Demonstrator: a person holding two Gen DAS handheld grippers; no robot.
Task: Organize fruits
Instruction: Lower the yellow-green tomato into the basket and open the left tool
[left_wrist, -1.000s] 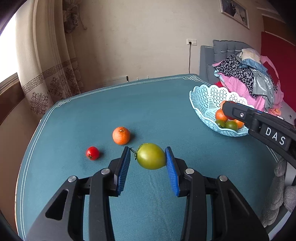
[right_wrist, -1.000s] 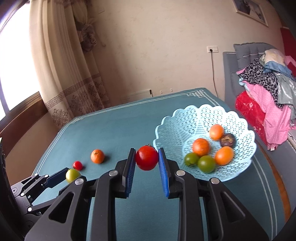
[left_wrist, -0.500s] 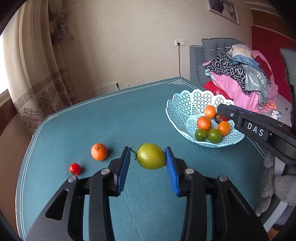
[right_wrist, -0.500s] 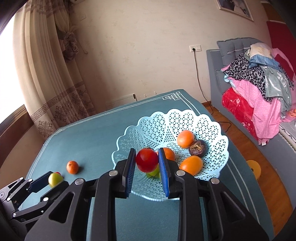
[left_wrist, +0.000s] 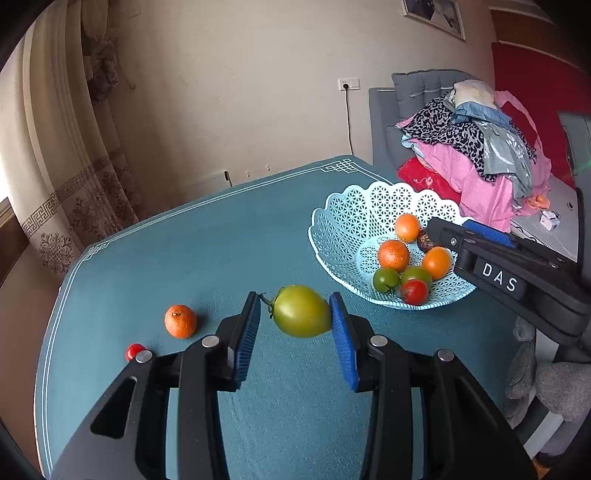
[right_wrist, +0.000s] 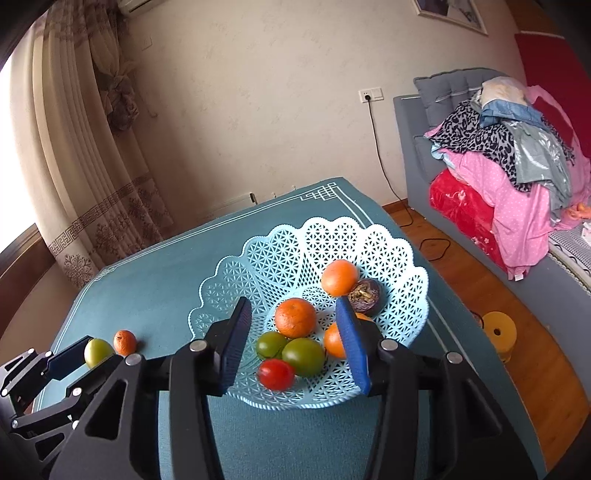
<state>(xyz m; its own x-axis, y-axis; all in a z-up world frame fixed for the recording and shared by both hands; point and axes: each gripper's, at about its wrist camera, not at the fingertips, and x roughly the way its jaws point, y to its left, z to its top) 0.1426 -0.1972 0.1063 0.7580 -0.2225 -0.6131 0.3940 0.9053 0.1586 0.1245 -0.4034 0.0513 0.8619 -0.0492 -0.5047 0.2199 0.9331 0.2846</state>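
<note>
Clearly, a green tomato with a short stem on its left end is clamped between the blue pads of the left gripper and is held above the teal tablecloth, short of the basket. Its skin is seen as glossy, yellowish-green and oval. The pale blue lattice basket is stood near the table's right edge; in it are held three oranges, two green tomatoes, a dark purple fruit and a red tomato, the last lying at the near side, touching a green one. The right gripper is held over the basket with its jaws spread apart and nothing between them. On the cloth, a small orange and a tiny red tomato are left near each other.
</note>
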